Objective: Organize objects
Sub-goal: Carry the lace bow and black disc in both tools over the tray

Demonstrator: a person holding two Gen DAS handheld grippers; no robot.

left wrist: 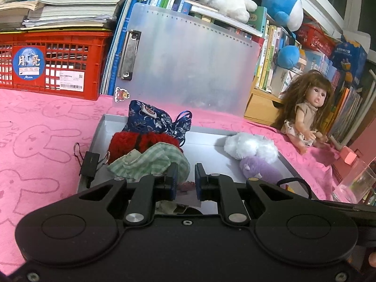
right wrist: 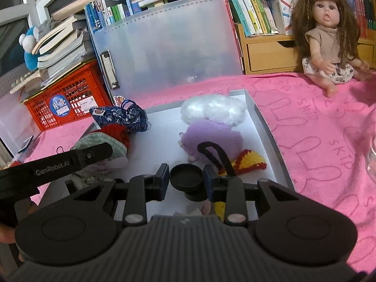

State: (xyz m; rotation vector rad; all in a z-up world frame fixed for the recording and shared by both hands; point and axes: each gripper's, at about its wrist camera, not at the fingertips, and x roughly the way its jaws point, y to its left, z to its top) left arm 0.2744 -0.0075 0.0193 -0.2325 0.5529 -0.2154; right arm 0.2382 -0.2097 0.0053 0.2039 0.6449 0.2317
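Black round plastic cap point(right wrist: 186, 179) is sitting pinched in the right gripper point(right wrist: 186, 180); the left gripper point(left wrist: 186, 180) is hovering slightly parted, empty, over the shallow white tray point(left wrist: 285, 162).

Tray point(right wrist: 268, 127) on tabletop point(right wrist: 317, 127) holds pouch point(right wrist: 122, 115) and knit piece point(right wrist: 117, 132) at left, plush toy point(right wrist: 211, 122) at right; clipboard point(right wrist: 164, 47) upright behind tray, crate point(right wrist: 68, 89) at its left, doll point(right wrist: 329, 35) seated far right.
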